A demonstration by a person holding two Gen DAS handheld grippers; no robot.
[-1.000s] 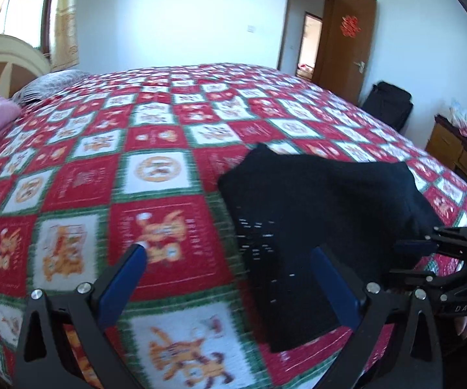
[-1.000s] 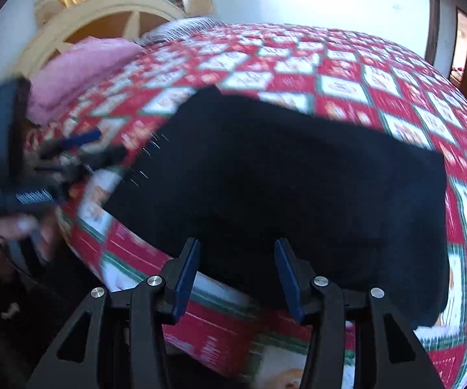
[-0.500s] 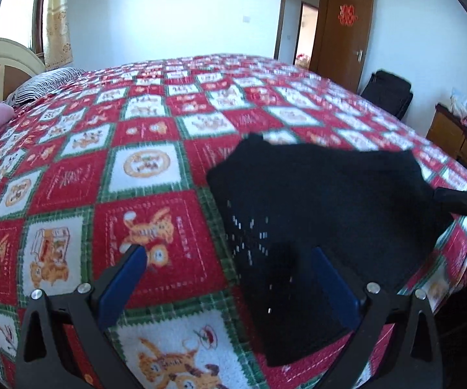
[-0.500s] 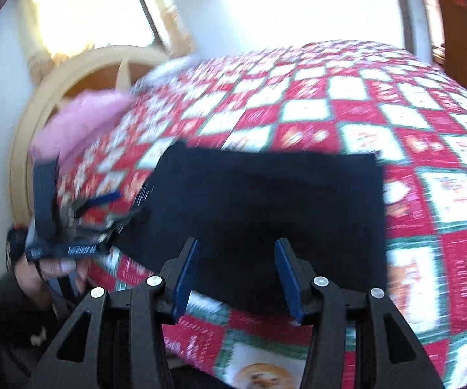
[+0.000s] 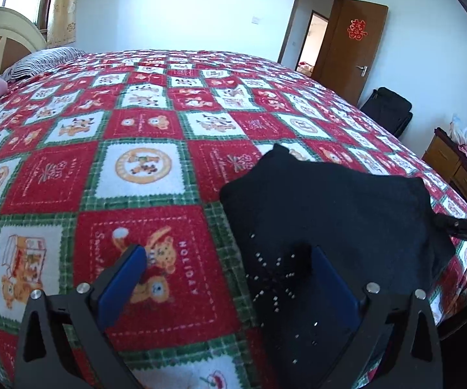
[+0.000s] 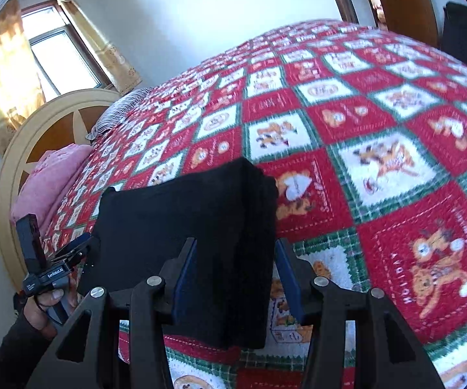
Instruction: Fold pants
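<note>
The black pants (image 5: pixel 327 214) lie folded in a compact stack near the front edge of the bed; they also show in the right wrist view (image 6: pixel 188 223). My left gripper (image 5: pixel 230 275) is open, hovering over the stack's left edge, with its right finger above the studded fabric. My right gripper (image 6: pixel 236 275) is open and straddles the stack's near right corner. The left gripper also shows in the right wrist view (image 6: pixel 71 253) at the stack's far-left end. The right gripper's tip shows at the right edge of the left wrist view (image 5: pixel 460 227).
A red, green and white checked blanket (image 5: pixel 142 168) covers the bed. A pink blanket (image 6: pixel 49 181) and a striped pillow (image 5: pixel 42 61) lie by the headboard (image 6: pixel 39 136). A door (image 5: pixel 353 48), a black bag (image 5: pixel 389 110) and a wooden cabinet (image 5: pixel 453 168) stand past the bed.
The right gripper has swung round to the stack's right end and now straddles its corner. The left gripper has shifted slightly and stays open. The pants lie still.
</note>
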